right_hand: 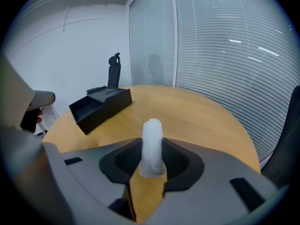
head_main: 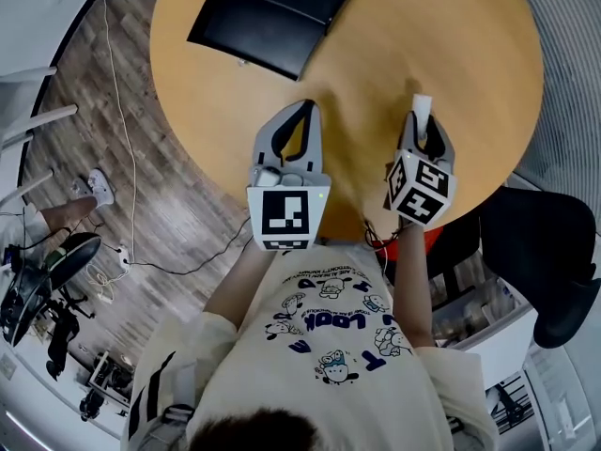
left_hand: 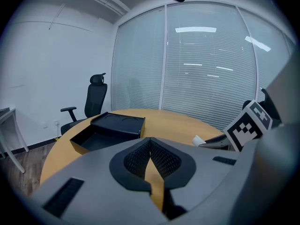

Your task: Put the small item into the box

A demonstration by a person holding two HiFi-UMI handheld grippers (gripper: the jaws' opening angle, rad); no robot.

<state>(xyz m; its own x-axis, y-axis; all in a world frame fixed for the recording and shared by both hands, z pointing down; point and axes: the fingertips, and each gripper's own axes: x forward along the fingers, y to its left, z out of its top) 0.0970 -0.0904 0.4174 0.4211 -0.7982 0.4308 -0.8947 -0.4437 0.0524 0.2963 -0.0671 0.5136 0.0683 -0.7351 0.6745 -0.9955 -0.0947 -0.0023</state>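
Count: one table [head_main: 470,54]; one black box [head_main: 272,12]; one white item [head_main: 421,102]; two grippers, left gripper [head_main: 307,107] and right gripper [head_main: 423,122]; two office chairs, far chair [right_hand: 114,71] and right chair [right_hand: 291,139].

Printed in blue on shirt [head_main: 329,346], upside down in the head view: what looks like "LOOK", set among small cartoon figures. Curved line of smaller print beside it, too fine to read. A few big loose letters elsewhere on the cloth, too distorted to name. Black-and-white square codes on cube [head_main: 285,216] of left gripper [head_main: 306,111] and on cube [head_main: 420,188] of right gripper [head_main: 422,109], with no letters or digits in them.
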